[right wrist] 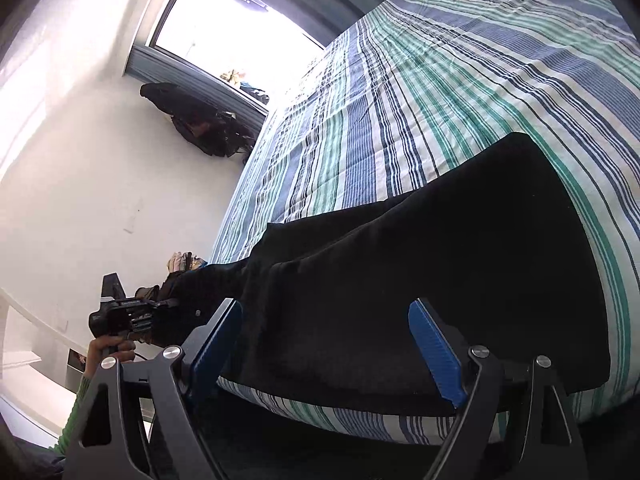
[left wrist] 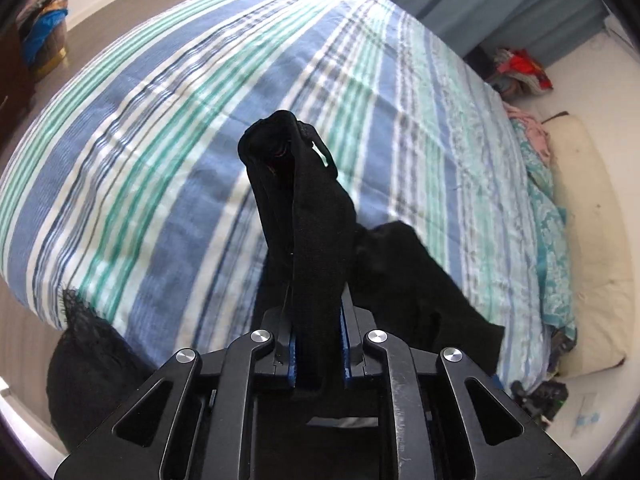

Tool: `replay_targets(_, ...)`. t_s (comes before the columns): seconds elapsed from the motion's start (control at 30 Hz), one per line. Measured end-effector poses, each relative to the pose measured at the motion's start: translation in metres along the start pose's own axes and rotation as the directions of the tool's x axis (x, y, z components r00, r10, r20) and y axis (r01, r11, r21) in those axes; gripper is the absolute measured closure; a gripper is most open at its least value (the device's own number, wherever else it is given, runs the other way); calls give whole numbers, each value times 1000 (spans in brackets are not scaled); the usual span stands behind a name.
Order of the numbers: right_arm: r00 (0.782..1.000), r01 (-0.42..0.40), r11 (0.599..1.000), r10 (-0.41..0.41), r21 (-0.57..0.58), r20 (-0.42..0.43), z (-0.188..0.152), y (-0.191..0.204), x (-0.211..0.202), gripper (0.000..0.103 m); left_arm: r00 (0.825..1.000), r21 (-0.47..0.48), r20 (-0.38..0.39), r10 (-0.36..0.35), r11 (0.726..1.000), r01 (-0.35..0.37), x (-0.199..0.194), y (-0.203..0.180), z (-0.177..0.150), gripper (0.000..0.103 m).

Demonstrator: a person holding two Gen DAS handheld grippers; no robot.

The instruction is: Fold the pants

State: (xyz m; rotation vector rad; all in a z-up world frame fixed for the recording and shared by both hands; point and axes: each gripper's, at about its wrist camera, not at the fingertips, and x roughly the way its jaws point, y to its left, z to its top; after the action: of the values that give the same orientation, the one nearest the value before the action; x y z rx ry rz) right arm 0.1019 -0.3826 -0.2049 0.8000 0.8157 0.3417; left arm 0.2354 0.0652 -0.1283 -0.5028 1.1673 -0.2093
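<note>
The black pants (right wrist: 420, 264) lie across the near edge of the bed with the blue, green and white striped cover (right wrist: 460, 80). My left gripper (left wrist: 317, 304) is shut on a bunched end of the pants (left wrist: 304, 208), which stands up between its blue pads; another flap hangs to its right. In the right wrist view the left gripper (right wrist: 120, 316) shows at the far left, held by a hand, with the pants stretched to it off the bed's side. My right gripper (right wrist: 326, 320) is open, its blue pads (right wrist: 434, 354) on either side of the pants' near part.
A window (right wrist: 224, 12) and a dark bag (right wrist: 196, 120) stand by the white wall. Pillows (left wrist: 584, 240) and a teal cloth (left wrist: 548, 216) lie at the bed's right side. Clothes piles (left wrist: 520, 68) sit beyond the bed. A dark netted bundle (left wrist: 88, 344) hangs at the bed's near corner.
</note>
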Motion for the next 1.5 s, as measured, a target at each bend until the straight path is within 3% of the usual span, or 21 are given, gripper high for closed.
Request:
replay_targets(0.13,999,-14,998,12,66,32,7,-11,-5,18,995,158,-19,-93,983,95,10,-94,-22,90)
replay_targets(0.23,998,-30,993,23,117,61,9,-19,-12,18,987,223,-108,-116,965,138,70,-149,-49,90)
replay_targets(0.33,996,-42,987,29,154,87,8,-27,-19,18,957,286,-257,-137,935,211,151,-186,-84,73)
replay_targets(0.37,995,-38,986,23,160,95,8,-28,-21,18,950,306,-293,-109,931,201,169,-195,-96,73)
replay_targets(0.4,994,-30,986,14,162,104,8,-28,-25,18,946,312,-313,-78,933,180,179,-199,-105,74)
replay_targets(0.47,991,-23,987,1,161,137,9,-29,-35,18,931,291,-321,-176,917,273,163,-203,-116,71)
replay_targets(0.5,988,-27,986,1,163,156,8,-30,-42,18,931,304,-295,-215,903,305,146,-203,-114,69)
replay_targets(0.53,985,-37,985,8,169,170,7,-32,-47,18,945,336,-242,-221,894,295,126,-200,-110,60)
replay_targets(0.57,984,-49,983,17,177,177,6,-34,-51,18,964,369,-166,-208,893,256,105,-195,-103,46)
replay_targets(0.6,984,-64,981,32,181,175,5,-36,-53,18,978,390,-82,-192,897,208,85,-185,-95,38)
replay_targets(0.63,985,-82,981,53,176,162,4,-36,-51,18,984,393,1,-178,905,163,68,-173,-88,27)
replay_targets(0.73,984,-172,978,165,118,68,5,-18,-28,18,976,314,193,-104,949,39,39,-123,-62,24)
replay_targets(0.83,940,-321,941,331,106,-85,-2,8,7,18,956,166,293,29,983,-80,40,-66,-53,24)
replay_targets(0.9,913,-358,926,374,118,-162,-9,19,27,19,950,72,300,84,991,-111,46,-34,-58,25)
replay_targets(1.0,915,-300,940,332,165,-227,-13,16,53,19,951,0,287,115,993,-120,55,-3,-70,25)
replay_targets(1.1,874,-311,912,385,267,-297,-16,5,78,25,946,-4,289,146,988,-151,56,9,-72,25)
replay_targets(1.13,871,-292,916,374,275,-319,-16,4,83,31,945,-15,293,143,989,-145,55,12,-70,25)
replay_targets(1.2,901,-204,953,272,223,-338,-14,3,87,34,947,-30,296,126,992,-123,54,16,-70,25)
replay_targets(1.3,901,-173,968,230,183,-368,-11,9,95,37,953,-21,275,125,992,-125,62,16,-69,25)
replay_targets(1.43,853,-134,986,165,97,-496,-10,24,113,37,960,-16,256,118,993,-118,68,16,-70,25)
replay_targets(1.5,827,-197,965,258,172,-500,-6,24,113,36,959,-22,258,120,993,-118,68,18,-69,25)
